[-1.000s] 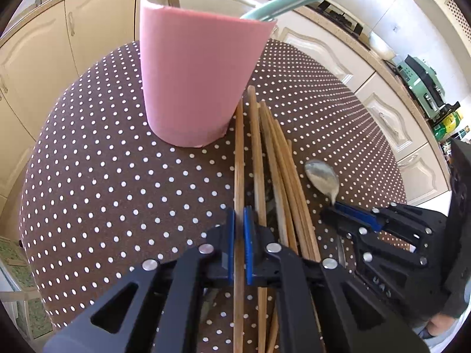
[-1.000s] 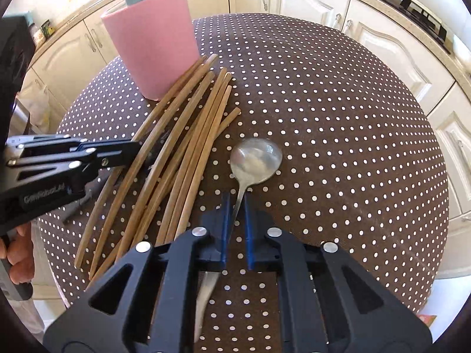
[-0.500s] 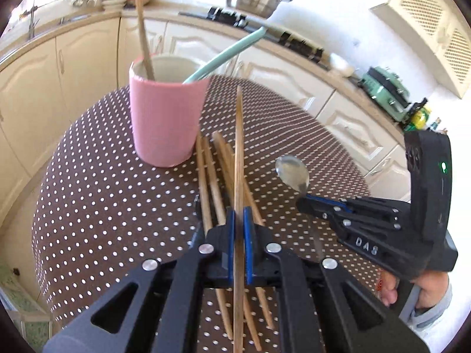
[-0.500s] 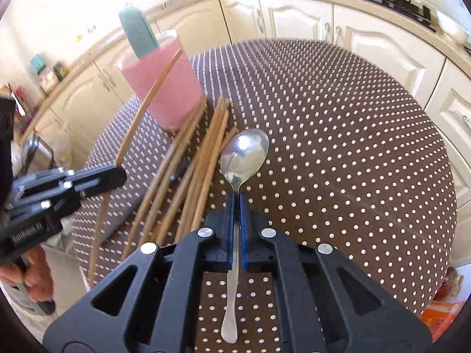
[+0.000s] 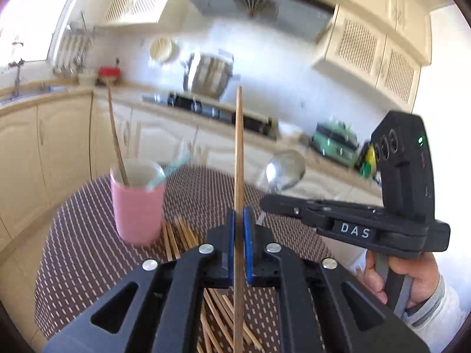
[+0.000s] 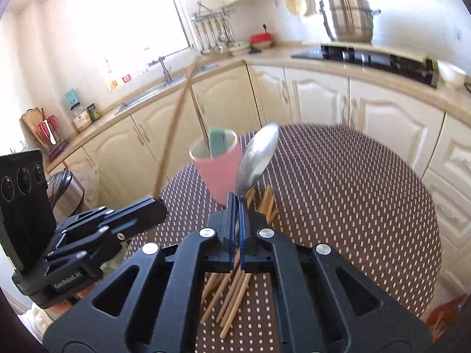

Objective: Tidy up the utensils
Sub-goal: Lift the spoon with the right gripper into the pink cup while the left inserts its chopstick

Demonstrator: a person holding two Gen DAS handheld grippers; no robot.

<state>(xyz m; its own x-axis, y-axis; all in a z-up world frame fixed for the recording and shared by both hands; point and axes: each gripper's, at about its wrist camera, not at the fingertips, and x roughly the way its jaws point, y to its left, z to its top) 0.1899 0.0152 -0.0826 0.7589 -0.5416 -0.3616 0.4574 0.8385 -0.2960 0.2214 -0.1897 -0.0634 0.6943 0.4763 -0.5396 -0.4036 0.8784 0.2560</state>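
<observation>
My left gripper (image 5: 239,214) is shut on a wooden chopstick (image 5: 239,153) that points up and away, lifted above the table. My right gripper (image 6: 237,198) is shut on the handle of a metal spoon (image 6: 259,158), its bowl raised in front of the pink cup (image 6: 219,164). The pink cup (image 5: 138,203) stands on the dotted table and holds a wooden chopstick (image 5: 117,144) and a teal utensil (image 6: 216,142). Several loose chopsticks (image 6: 232,291) lie on the cloth below both grippers. In the left wrist view the right gripper (image 5: 266,201) and spoon (image 5: 284,170) hover to the right.
The round table (image 6: 353,194) has a brown cloth with white dots. Cream kitchen cabinets (image 6: 318,100), a hob with a steel pot (image 6: 348,19) and a sink (image 6: 159,88) ring it. A hand (image 5: 412,276) grips the right tool's handle.
Both grippers have risen from the table and tilted up. The left one lifted one chopstick out of the pile; the right one closed on the spoon's handle and lifted it.
</observation>
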